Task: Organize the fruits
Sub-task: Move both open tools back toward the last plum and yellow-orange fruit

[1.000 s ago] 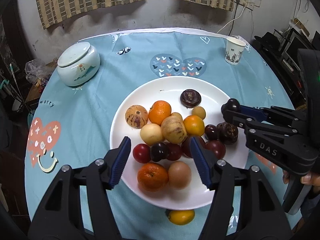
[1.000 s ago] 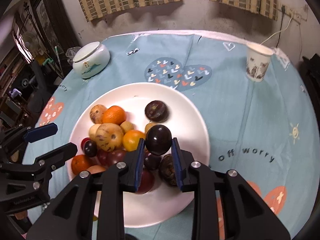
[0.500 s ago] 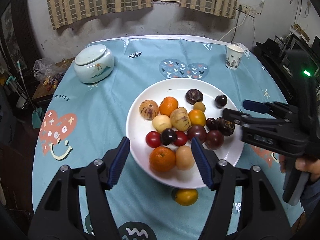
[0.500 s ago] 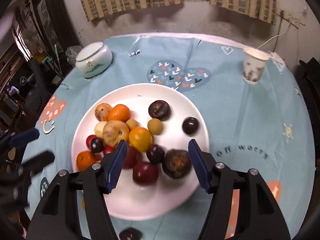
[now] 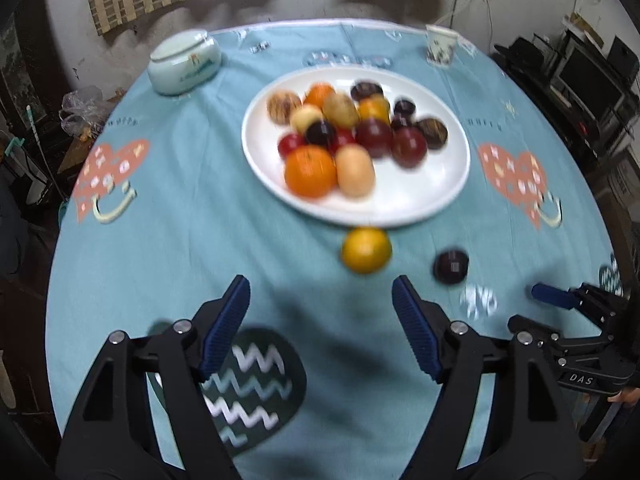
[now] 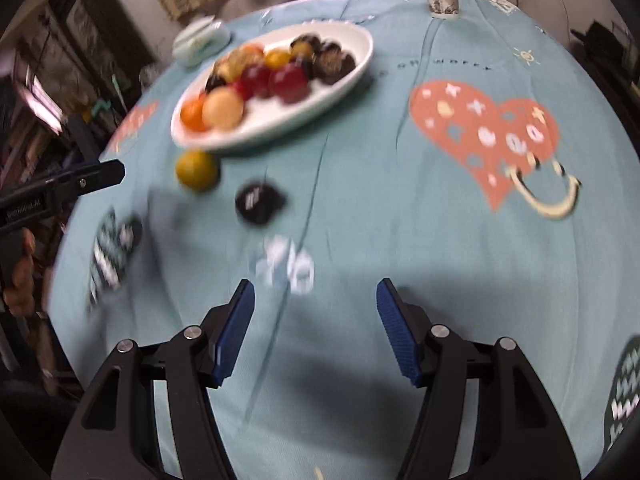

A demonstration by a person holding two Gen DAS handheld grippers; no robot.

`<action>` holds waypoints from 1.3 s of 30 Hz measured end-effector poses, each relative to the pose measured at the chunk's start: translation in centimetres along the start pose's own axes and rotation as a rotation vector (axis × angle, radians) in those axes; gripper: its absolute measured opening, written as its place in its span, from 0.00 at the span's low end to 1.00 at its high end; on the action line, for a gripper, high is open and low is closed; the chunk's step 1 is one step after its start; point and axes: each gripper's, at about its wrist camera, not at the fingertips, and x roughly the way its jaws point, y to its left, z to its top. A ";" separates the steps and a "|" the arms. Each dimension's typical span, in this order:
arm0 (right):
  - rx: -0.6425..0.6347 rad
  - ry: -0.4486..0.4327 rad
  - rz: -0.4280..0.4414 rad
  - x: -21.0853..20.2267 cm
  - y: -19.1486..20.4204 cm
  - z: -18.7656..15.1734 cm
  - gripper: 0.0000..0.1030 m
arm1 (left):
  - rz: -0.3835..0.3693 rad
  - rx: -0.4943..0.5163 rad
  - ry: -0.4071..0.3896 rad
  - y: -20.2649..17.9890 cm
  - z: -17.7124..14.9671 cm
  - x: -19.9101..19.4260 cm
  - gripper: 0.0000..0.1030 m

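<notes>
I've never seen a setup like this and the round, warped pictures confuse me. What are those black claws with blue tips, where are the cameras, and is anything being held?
A person holds a two-finger grabbing tool in each hand. Each tool carries a wide-angle camera that looks along its fingers, hence the warped view. One picture comes from the left gripper, whose jaws are opening with nothing between them. The other comes from the right gripper, also empty. On the blue tablecloth sits a white plate piled with fruit. A yellow-orange fruit and a dark fruit lie on the cloth beside it. Farther back stand a lidded ceramic jar and a paper cup.
</notes>
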 end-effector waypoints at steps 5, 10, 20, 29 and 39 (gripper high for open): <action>-0.012 -0.004 0.037 -0.2 1.5 -1.1 0.62 | -0.008 0.042 0.060 -1.1 -3.2 0.3 0.73; -0.051 -0.004 0.049 -0.3 3.2 -1.3 0.62 | -0.014 0.046 0.041 -1.2 -4.3 -0.7 0.77; -0.061 0.019 0.060 0.0 4.2 -1.3 0.62 | 0.006 0.076 0.017 -1.9 -4.2 -1.7 0.82; -0.056 0.036 0.052 0.7 4.3 -1.1 0.62 | 0.005 0.078 0.036 -2.0 -3.9 -1.1 0.85; -0.051 0.049 0.058 1.4 4.1 -0.3 0.62 | 0.001 0.082 0.065 -1.9 -3.6 -0.1 0.85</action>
